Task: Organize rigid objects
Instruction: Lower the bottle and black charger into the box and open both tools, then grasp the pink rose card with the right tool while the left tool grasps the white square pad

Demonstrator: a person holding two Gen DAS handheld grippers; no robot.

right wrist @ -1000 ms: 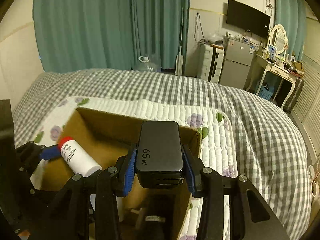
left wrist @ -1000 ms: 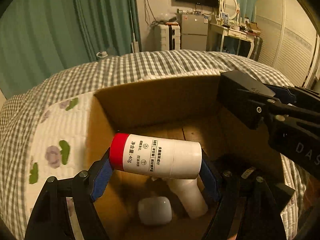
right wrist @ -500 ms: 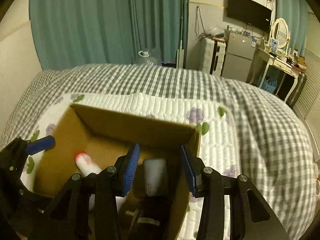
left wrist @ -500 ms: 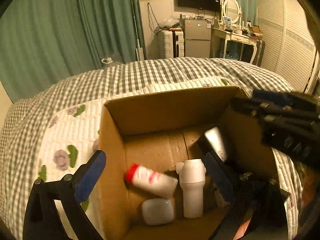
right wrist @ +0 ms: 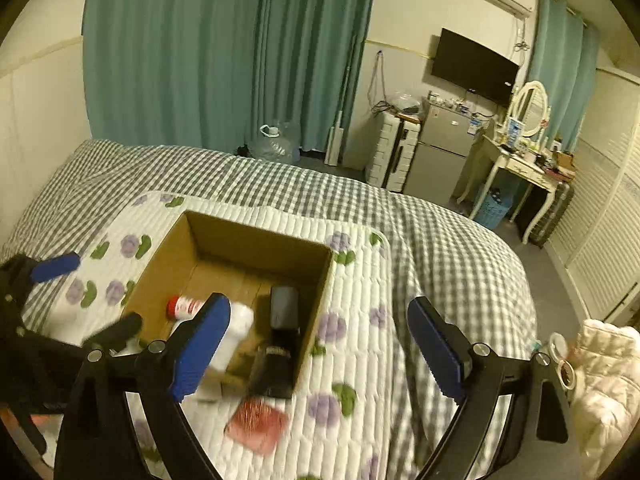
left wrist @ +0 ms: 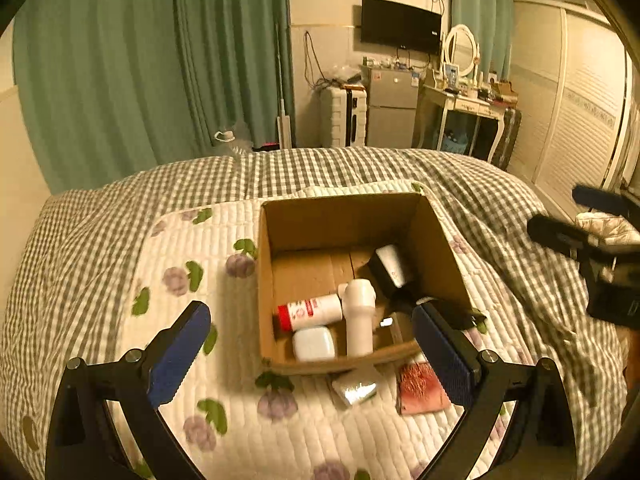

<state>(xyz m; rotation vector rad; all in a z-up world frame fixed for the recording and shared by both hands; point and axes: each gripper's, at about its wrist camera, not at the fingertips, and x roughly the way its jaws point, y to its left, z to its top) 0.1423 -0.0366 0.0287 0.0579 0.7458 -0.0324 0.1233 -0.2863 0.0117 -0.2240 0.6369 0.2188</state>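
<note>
Cardboard box (left wrist: pixel 344 216) on the quilted floral mat (left wrist: pixel 192 248), holding a red-capped bottle (left wrist: pixel 310 312), white tube (left wrist: pixel 359 320), white case (left wrist: pixel 314 343) and black charger (left wrist: pixel 390 270). Left gripper (left wrist: pixel 310 350) spread wide, empty; right gripper (right wrist: pixel 318 350) opening, nothing between its pads. Step in hand — release completed (judged). Next: reach for the red packet (left wrist: pixel 420 390) and foil packet (left wrist: pixel 356 388) lying just outside the box.

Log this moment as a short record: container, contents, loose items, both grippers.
container: open brown cardboard box on white quilted floral mat
contents: white tube with red cap, tall white bottle, white rounded case, black rectangular charger
loose items: red packet and silver foil packet in front of the box
left gripper: open, empty
right gripper: jaws opening, nothing between them
</note>
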